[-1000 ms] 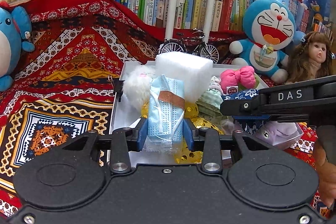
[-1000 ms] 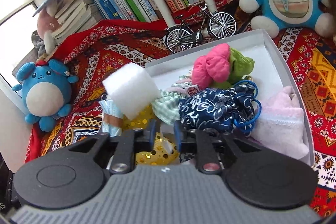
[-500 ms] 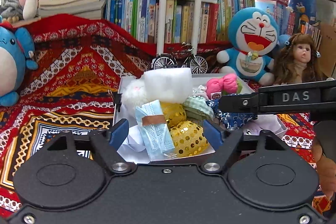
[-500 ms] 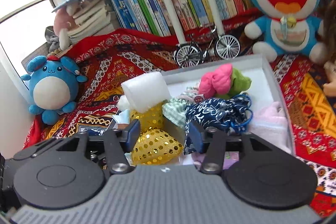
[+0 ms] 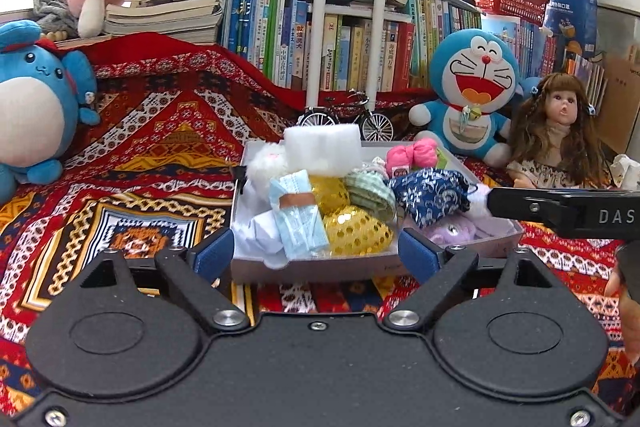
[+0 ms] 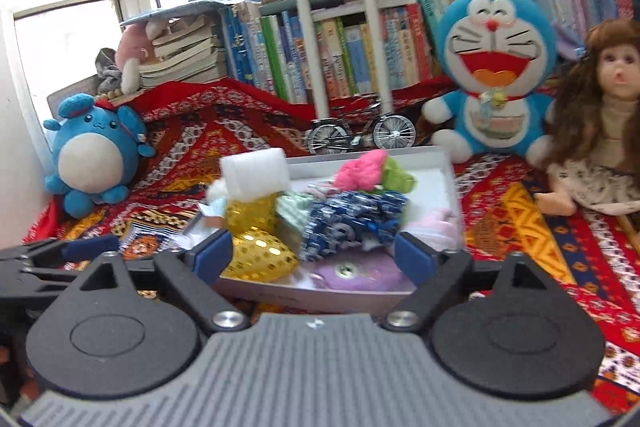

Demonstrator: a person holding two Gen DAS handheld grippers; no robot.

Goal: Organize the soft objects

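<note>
A grey box (image 5: 320, 267) on the patterned blanket holds several soft things: a light blue mask bundle (image 5: 298, 217) with a brown band, gold sequin pouches (image 5: 356, 233), a white foam block (image 5: 322, 147), a navy floral pouch (image 5: 430, 193) and a pink knot (image 5: 412, 155). My left gripper (image 5: 318, 253) is open and empty, just in front of the box. My right gripper (image 6: 314, 255) is open and empty, at the box's (image 6: 320, 293) near edge, over a purple plush (image 6: 352, 271). The right gripper's arm (image 5: 560, 213) shows at the right of the left wrist view.
A blue round plush (image 5: 34, 107) sits at far left. A Doraemon plush (image 5: 474, 95) and a doll (image 5: 558, 135) sit right of the box. A model bicycle (image 5: 348, 117) and a bookshelf (image 5: 340, 47) stand behind it.
My left gripper let go of the mask bundle, which now lies in the box, and opened wide. Both grippers have pulled back from the box; the right one opened too.
</note>
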